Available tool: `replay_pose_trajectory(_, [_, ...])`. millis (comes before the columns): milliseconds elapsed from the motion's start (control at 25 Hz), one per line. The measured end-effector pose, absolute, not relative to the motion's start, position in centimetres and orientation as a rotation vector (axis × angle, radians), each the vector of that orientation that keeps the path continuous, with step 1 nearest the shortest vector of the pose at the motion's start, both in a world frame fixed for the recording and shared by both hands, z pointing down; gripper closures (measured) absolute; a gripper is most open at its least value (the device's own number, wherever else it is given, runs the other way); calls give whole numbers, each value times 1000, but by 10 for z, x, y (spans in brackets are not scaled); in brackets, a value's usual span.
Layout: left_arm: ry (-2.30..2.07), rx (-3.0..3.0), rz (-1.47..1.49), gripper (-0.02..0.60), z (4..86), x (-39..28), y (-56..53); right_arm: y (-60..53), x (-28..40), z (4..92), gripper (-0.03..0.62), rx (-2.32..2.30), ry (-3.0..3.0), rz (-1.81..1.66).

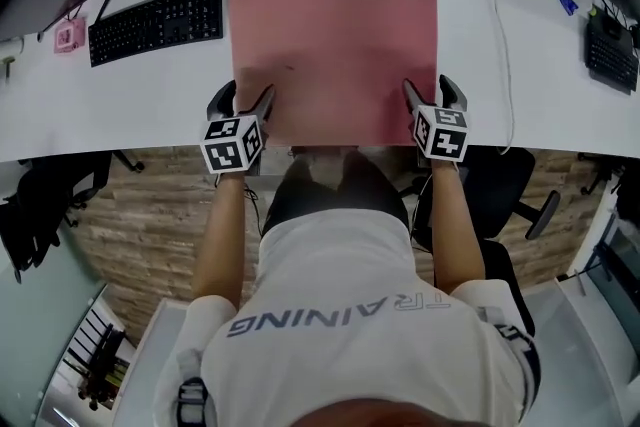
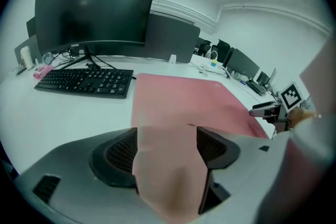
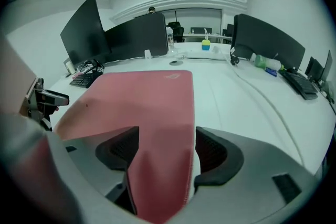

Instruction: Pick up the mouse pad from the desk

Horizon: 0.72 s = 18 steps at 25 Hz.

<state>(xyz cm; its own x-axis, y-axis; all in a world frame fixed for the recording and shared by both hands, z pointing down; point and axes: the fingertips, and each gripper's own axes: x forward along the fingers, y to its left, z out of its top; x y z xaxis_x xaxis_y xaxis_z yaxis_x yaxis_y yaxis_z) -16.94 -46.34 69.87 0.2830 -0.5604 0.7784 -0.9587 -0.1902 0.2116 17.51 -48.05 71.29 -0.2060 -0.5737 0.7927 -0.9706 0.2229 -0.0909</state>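
A large pink mouse pad [image 1: 335, 45] lies flat on the white desk [image 1: 150, 105], its near edge at the desk's front. My left gripper [image 1: 243, 100] is at the pad's near left corner and my right gripper [image 1: 430, 93] at its near right corner. In the left gripper view the pad [image 2: 184, 97] runs between the wide-spread jaws of the left gripper [image 2: 167, 152], which is open. In the right gripper view the pad [image 3: 142, 97] likewise lies between the spread jaws of the right gripper [image 3: 167, 152], also open. Both point steeply down at the desk edge.
A black keyboard [image 1: 155, 23] sits left of the pad, under a dark monitor [image 2: 94, 8]. A small pink item [image 1: 68, 35] lies further left. A white cable [image 1: 503, 45] runs along the right side, past another keyboard [image 1: 610, 50]. A black office chair [image 1: 510, 185] stands below the desk edge.
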Motion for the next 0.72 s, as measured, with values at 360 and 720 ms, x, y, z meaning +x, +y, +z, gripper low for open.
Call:
replay_pose_trajectory(360, [-1428,1761,825,232,740,-184,-470,-480,178,737,238,1450,-1827,847])
replay_pose_trajectory(720, [-1479,1742,833,265,739,-178,-467,-476,172,736,308,1504,-1807,846])
